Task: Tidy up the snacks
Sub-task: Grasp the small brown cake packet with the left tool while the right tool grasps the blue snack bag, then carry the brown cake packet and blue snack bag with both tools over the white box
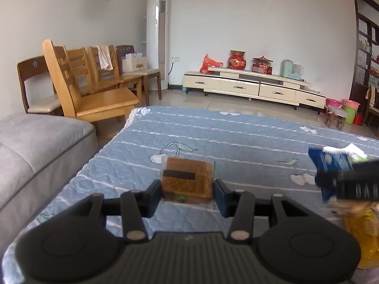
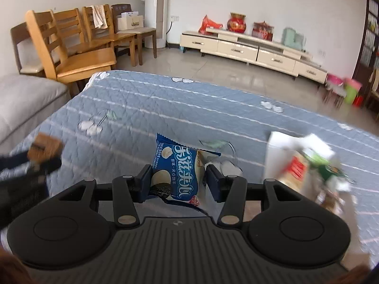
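a blue quilted cover (image 1: 236, 142) with white stripes and cherry prints spreads over the surface below both grippers; whether a bed or a worktop lies under it cannot be told. a grey sofa (image 1: 35, 146) sits along its left side, with wooden chairs (image 1: 90, 82) behind that, a white tower air conditioner (image 1: 158, 40) by the far wall and a long cream tv cabinet (image 1: 248, 85) beyond the tiled floor. at the right edge of the cover lies a blurred heap of snack packets, a white and red one (image 2: 298, 165) uppermost in the right wrist view and a yellow one (image 1: 362, 227) in the left wrist view. the right gripper (image 2: 177, 177) holds a blue biscuit packet (image 2: 174, 168) above the cover, its fingers pinching the packet's sides. the left gripper (image 1: 188, 190) holds a small brown wrapped snack (image 1: 187, 179) above the cover, its fingers closed on the clear wrapper's edges.
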Available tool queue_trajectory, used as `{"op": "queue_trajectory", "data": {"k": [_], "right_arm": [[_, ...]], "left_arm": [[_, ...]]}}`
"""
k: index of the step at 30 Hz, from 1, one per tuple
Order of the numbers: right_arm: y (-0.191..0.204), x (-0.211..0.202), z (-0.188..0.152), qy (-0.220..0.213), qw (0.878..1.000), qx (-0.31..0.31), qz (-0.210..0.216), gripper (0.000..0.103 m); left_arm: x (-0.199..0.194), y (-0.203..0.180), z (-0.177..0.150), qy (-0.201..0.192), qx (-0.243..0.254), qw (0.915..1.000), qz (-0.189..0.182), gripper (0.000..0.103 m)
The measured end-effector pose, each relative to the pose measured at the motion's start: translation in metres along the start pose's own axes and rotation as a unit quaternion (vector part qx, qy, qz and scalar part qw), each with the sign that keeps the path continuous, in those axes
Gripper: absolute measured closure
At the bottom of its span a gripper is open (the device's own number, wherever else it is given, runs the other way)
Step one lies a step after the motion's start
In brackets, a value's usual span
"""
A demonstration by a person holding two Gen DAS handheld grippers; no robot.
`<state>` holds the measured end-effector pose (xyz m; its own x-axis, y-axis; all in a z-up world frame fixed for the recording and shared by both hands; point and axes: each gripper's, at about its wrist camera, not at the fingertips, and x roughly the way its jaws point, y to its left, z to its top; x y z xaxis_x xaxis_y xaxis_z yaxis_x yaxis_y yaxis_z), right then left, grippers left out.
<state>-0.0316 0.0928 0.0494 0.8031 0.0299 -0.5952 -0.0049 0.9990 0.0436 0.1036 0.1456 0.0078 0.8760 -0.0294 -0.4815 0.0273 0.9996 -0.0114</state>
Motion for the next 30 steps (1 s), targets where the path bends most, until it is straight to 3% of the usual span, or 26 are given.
{"op": "queue_trajectory", "data": {"k": [6, 13, 30], "right_arm": [[-0.013, -0.052, -0.034, 0.001, 1.0, 0.022, 0.001, 0.042], [-0.035, -0.105, -0.056, -0.03, 0.999, 0.019, -0.02, 0.042], [-0.078, -0.153, -0.08, -0.062, 0.995, 0.055, -0.053, 0.042]], "left_arm": [[-0.036, -0.014, -0.003, -0.007, 0.01, 0.9999, -0.006, 0.056], [-0.061, -0.03, -0.005, -0.013, 0.017, 0.9997, -0.012, 0.056], [-0.085, -0.089, -0.008, -0.029, 0.072, 0.9953, -0.057, 0.056]]}}
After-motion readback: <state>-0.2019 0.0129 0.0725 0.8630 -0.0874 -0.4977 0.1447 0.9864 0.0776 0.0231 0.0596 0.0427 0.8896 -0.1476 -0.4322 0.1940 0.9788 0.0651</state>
